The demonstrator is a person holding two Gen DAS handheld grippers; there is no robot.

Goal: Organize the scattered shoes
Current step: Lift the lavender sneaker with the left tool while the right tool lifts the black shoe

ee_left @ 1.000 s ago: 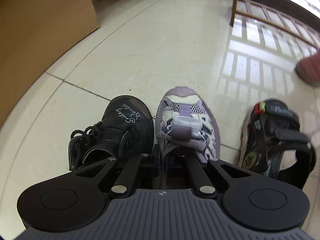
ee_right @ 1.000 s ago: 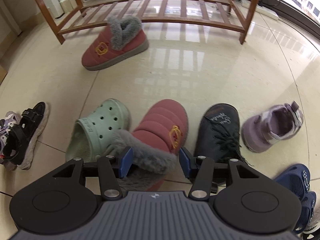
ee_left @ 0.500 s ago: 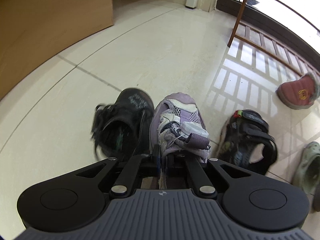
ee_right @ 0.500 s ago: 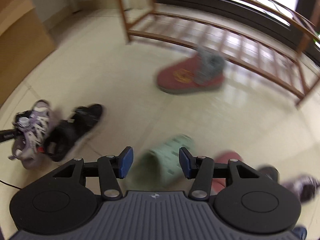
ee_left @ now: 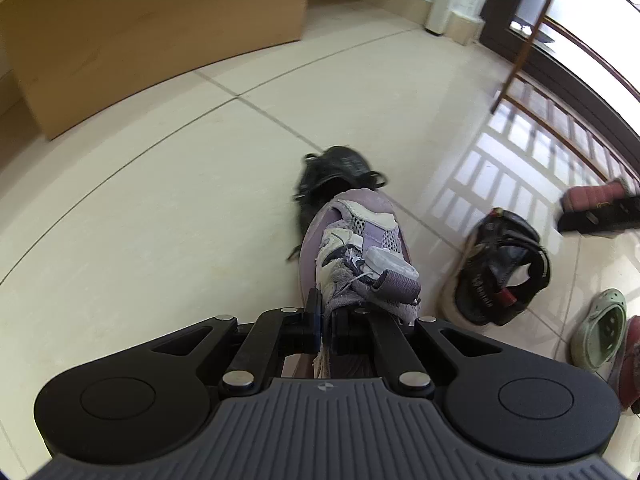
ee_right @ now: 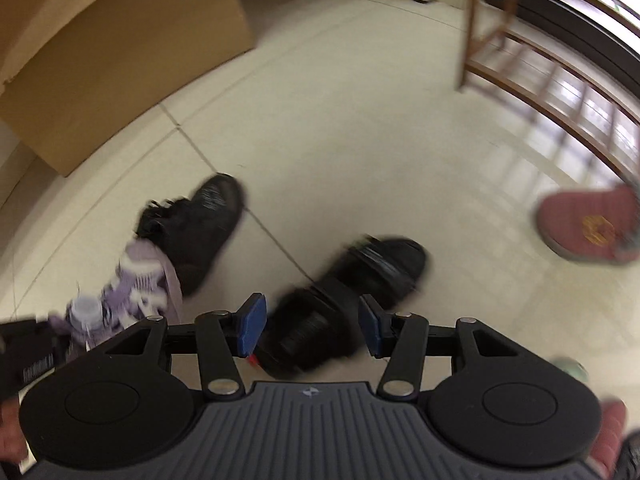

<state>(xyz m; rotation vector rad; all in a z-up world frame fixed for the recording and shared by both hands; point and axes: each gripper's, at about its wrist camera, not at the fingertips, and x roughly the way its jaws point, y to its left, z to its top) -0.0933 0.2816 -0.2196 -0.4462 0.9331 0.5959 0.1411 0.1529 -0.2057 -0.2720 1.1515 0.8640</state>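
Note:
My left gripper [ee_left: 326, 326] is shut on the heel of a purple sneaker [ee_left: 356, 248] and holds it above the floor. A black lace-up shoe [ee_left: 336, 176] lies on the floor beyond it. In the right wrist view the purple sneaker [ee_right: 136, 284] and black lace-up shoe [ee_right: 200, 228] show at the left. My right gripper [ee_right: 312, 326] is open and empty, just above a black sandal [ee_right: 344, 300] that lies between its blue pads [ee_right: 252, 324].
A black sandal [ee_left: 500, 264], a green clog [ee_left: 600, 328] and a red fur-lined slipper [ee_left: 592, 196] lie to the right. The red slipper [ee_right: 588, 224] sits near the wooden shoe rack [ee_right: 560, 64]. A wooden cabinet [ee_left: 140, 32] stands at the left.
My left gripper has lifted the purple sneaker up and away from the black lace-up shoe. My right gripper has swung left from the red slipper and clog to over the black sandal.

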